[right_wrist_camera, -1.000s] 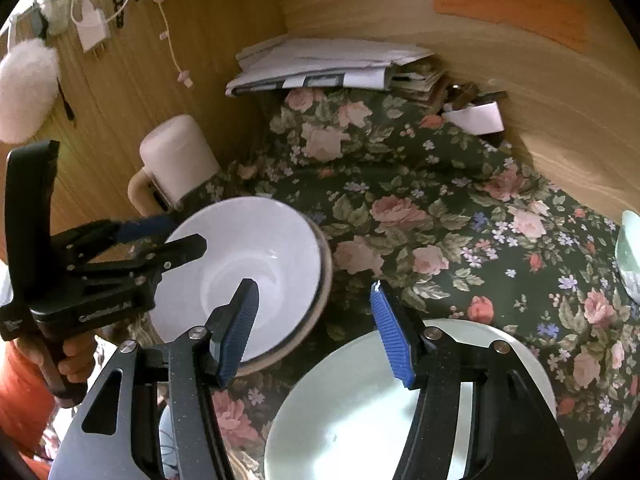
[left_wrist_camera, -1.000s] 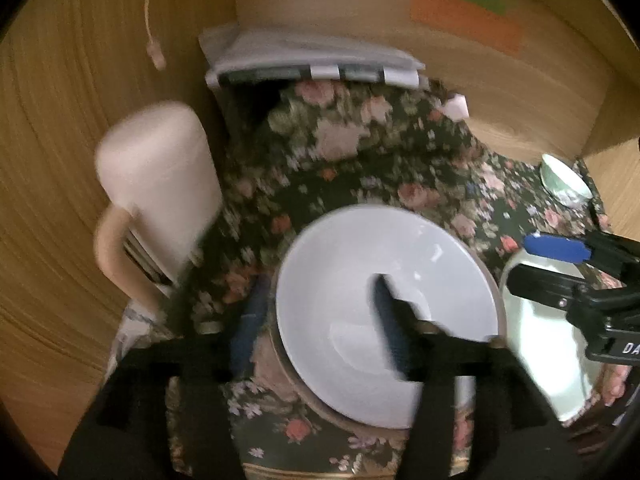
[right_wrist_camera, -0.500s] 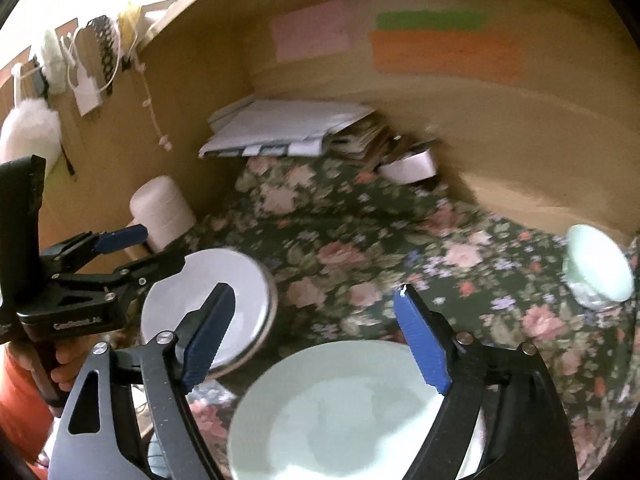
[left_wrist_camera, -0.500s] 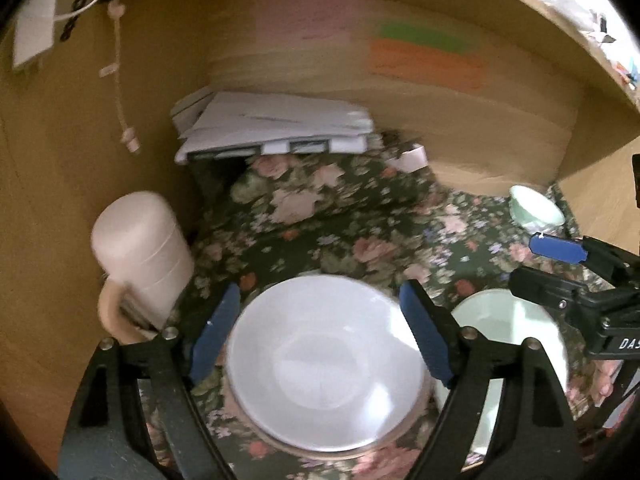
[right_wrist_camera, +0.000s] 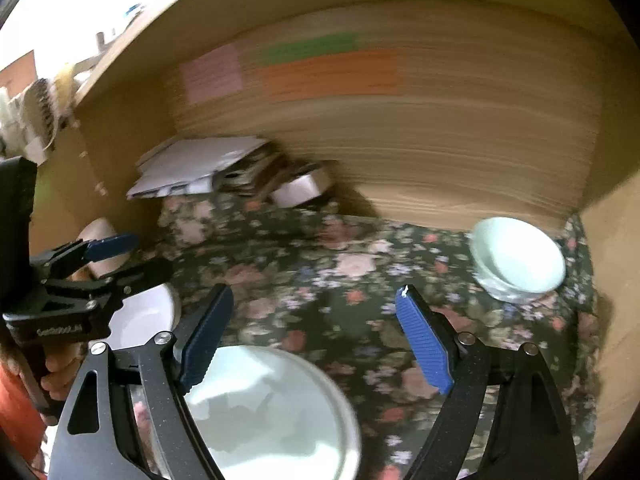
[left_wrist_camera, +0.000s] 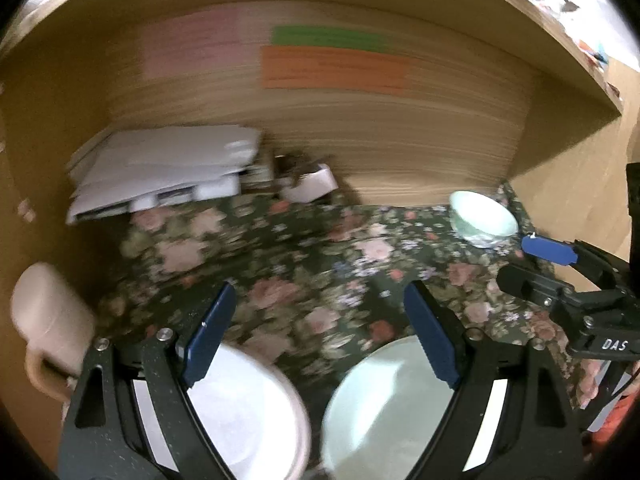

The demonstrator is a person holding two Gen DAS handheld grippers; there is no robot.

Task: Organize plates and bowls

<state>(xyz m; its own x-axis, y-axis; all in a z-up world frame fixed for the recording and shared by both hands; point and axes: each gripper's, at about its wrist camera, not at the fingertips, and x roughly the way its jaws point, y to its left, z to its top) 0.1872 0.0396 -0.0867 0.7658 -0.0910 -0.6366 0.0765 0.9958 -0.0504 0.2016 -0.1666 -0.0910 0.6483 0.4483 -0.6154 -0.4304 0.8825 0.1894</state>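
Surface: floral cloth (left_wrist_camera: 320, 264) inside a wooden alcove.
White bowl (left_wrist_camera: 248, 412): on cloth, below and near left gripper (left_wrist_camera: 316, 336); nothing between its fingers.
Green plate (right_wrist_camera: 272, 412): just right of the white bowl, under right gripper (right_wrist_camera: 316, 340), not gripped.
Left gripper: jaws opening.
Right gripper: jaws spread wide, empty.
Small green bowl (right_wrist_camera: 516, 256): far right corner, well apart.
Mug (left_wrist_camera: 48, 320): left wall.
Papers (left_wrist_camera: 160, 168): back left.

Probably a home desk nook: floral cloth (left_wrist_camera: 320, 264), stacked papers (left_wrist_camera: 160, 168), sticky notes (left_wrist_camera: 336, 68) on wood.
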